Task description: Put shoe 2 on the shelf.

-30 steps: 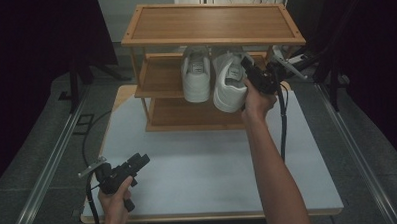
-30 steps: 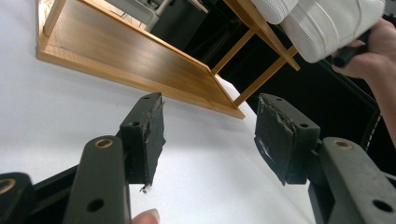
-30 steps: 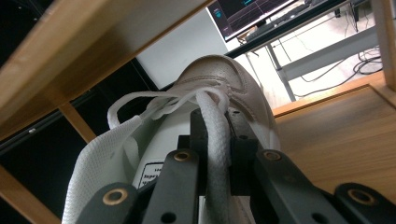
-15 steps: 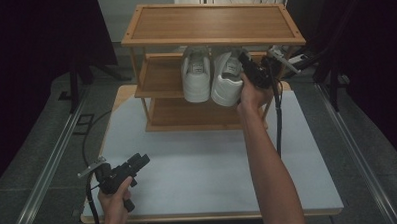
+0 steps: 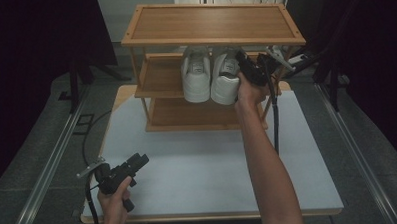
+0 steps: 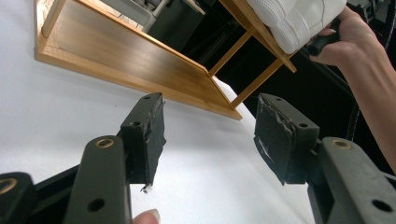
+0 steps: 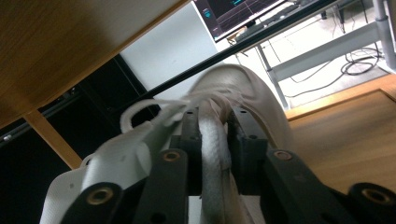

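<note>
Gripping the right white shoe [image 5: 226, 80] on the rack's [image 5: 160, 78] middle shelf, right gripper [image 5: 248, 68] with jaws just easing apart, fabric between the pads; left gripper [image 5: 138, 161] released, hovering over white table [image 5: 203, 162].

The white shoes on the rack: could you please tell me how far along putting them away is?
Done: one white shoe stands on the middle shelf. In hand: the second shoe sits beside it, its upper between the pads of the right gripper, whose jaws have just been opening. Left: letting go and drawing that hand back. The left gripper waits open.
</note>
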The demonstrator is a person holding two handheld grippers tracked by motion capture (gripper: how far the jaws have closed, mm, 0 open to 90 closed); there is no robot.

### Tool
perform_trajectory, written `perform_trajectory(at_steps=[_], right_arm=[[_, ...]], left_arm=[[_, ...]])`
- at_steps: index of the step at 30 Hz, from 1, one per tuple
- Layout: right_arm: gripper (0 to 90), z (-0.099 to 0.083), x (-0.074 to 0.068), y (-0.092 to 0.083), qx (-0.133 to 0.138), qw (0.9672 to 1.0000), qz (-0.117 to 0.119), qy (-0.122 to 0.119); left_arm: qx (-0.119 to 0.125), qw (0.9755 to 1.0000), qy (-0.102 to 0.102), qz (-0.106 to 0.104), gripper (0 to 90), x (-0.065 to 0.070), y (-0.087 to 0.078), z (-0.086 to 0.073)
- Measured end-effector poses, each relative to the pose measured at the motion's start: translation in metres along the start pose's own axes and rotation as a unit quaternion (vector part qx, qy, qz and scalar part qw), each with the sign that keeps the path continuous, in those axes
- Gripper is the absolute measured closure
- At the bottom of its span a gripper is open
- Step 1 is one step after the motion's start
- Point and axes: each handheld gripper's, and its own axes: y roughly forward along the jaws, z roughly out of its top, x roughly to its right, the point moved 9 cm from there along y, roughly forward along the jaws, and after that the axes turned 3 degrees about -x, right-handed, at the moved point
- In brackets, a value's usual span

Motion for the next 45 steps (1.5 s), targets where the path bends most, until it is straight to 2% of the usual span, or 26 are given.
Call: perform_trajectory(at_steps=[5,8,10,12,19,22,28,33,38,42,45], right_arm=[[70.4,0.001,-0.004,0.002,0.002,0.9999,0.015,-0.007],[70.1,0.004,-0.008,-0.004,0.004,0.9996,0.025,-0.014],[68.8,0.002,-0.009,-0.006,-0.001,0.9993,0.021,-0.03],[67.0,-0.002,-0.009,-0.011,-0.005,0.9993,0.027,-0.026],[64.4,-0.009,-0.01,-0.036,-0.014,0.998,0.039,-0.048],[63.3,-0.012,-0.01,-0.05,-0.018,0.996,0.044,-0.076],[60.8,-0.018,-0.002,-0.072,-0.026,0.9943,0.058,-0.086],[59.7,-0.026,0.004,-0.09,-0.038,0.9908,0.076,-0.105],[59.4,-0.036,0.012,-0.116,-0.047,0.9866,0.1,-0.121],[58.6,-0.051,0.02,-0.139,-0.057,0.9821,0.107,-0.143],[58.0,-0.064,0.028,-0.155,-0.064,0.98,0.117,-0.148]], left_arm=[[-0.001,1.0,-0.001,-0.001,42.9,0.001,0.001,0.0],[-0.003,1.0,-0.001,-0.001,42.9,0.001,0.001,-0.001],[-0.004,1.0,-0.001,-0.003,42.8,0.002,0.002,-0.002],[-0.006,1.0,0.0,-0.004,42.7,0.004,0.003,-0.002],[-0.003,0.9999,0.009,-0.011,42.6,0.012,0.005,0.001],[-0.006,0.9999,0.01,-0.008,42.6,0.01,0.007,0.001],[-0.005,1.0,0.008,-0.004,42.5,0.007,0.006,0.002],[-0.007,0.9999,0.012,-0.005,42.5,0.008,0.008,0.002],[-0.014,0.9998,0.01,-0.006,42.5,0.008,0.012,-0.003],[-0.009,0.9999,0.014,-0.005,42.8,0.01,0.012,-0.003],[-0.004,0.9999,0.015,-0.004,42.9,0.012,0.01,-0.001]])
